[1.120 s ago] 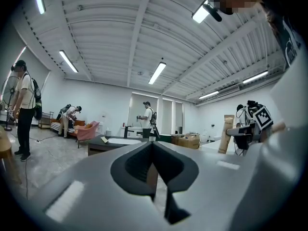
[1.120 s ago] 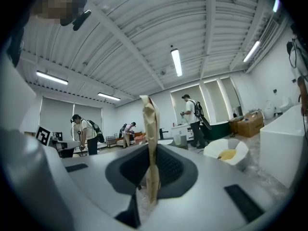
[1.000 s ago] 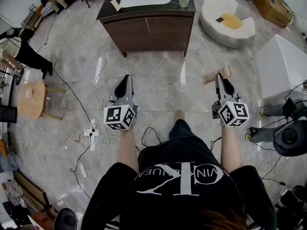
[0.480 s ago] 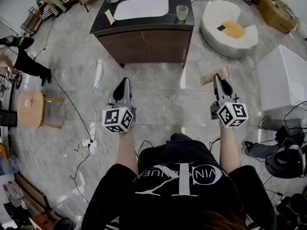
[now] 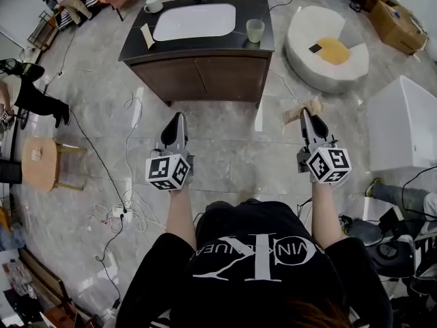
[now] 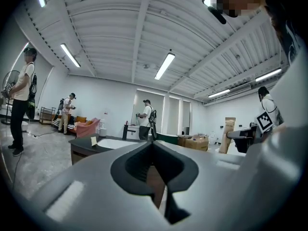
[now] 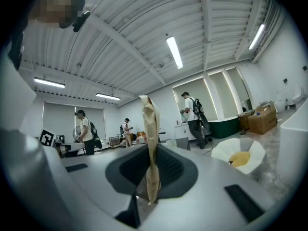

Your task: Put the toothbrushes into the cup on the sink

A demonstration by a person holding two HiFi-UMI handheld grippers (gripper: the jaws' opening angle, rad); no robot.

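The dark brown wooden sink cabinet now sits lower and larger in the upper middle of the frame than one second ago, so the person has walked nearer to it. Both grippers are carried in front as before. The pale green translucent cup stands on the dark counter, to the right of the white oval basin, and is well apart from both grippers.

The right gripper is clenched on a long tan paper-wrapped packet, which I take for a toothbrush. The packet reaches out past the jaw tips. The left gripper has its jaws pressed together with nothing between them.

A similar tan packet lies at the left end of the counter. To my judgement the packet is only on its way, and the drop into the cup needs more approach.
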